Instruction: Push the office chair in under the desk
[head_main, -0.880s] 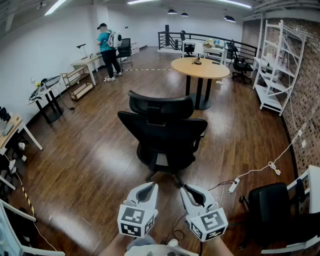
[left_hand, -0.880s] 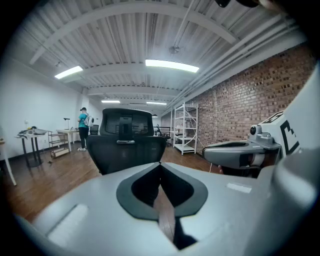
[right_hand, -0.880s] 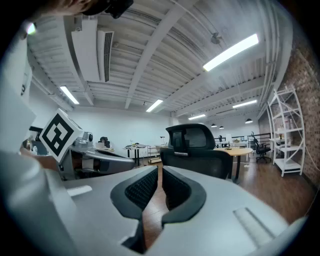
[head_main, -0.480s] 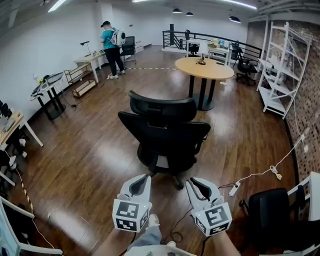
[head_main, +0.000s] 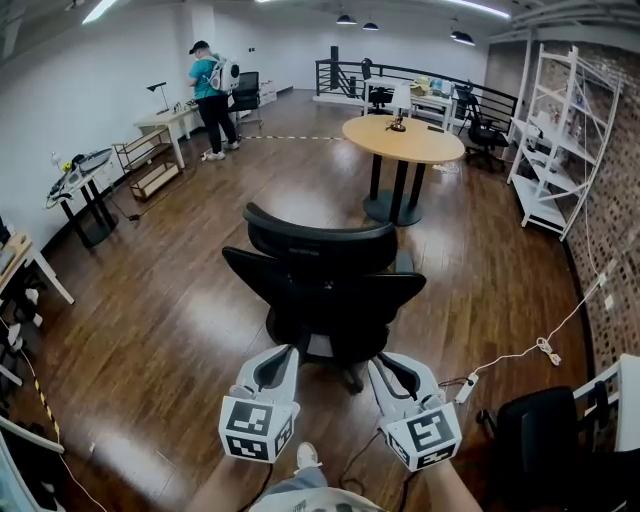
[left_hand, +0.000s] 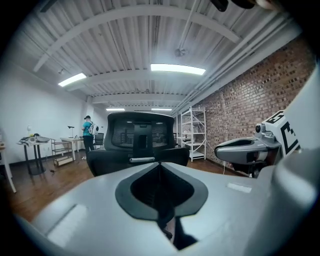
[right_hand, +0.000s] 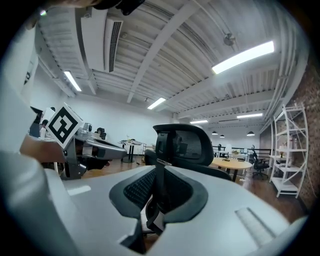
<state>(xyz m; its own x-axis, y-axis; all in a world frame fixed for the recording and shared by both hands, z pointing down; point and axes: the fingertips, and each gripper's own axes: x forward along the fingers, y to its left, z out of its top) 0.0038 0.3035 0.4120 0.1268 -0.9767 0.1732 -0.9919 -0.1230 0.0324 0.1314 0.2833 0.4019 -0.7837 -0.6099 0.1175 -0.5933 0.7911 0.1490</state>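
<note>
A black office chair with a mesh headrest stands on the wooden floor, its back turned to me. Both grippers are held side by side just behind its backrest, low in the head view. My left gripper is shut and empty, its tips close to the chair's lower back without clear contact. My right gripper is also shut with nothing between its jaws. The chair fills the middle of the left gripper view past the closed jaws. The chair also rises behind the right gripper. A round wooden table stands beyond.
A person stands at a desk by the far left wall. White shelving lines the brick wall on the right. A power strip with its cable lies on the floor, and a second black chair is at bottom right.
The view has come closer to the chair. Both grippers have moved forward and now sit right behind the backrest. Their jaws stayed closed.
</note>
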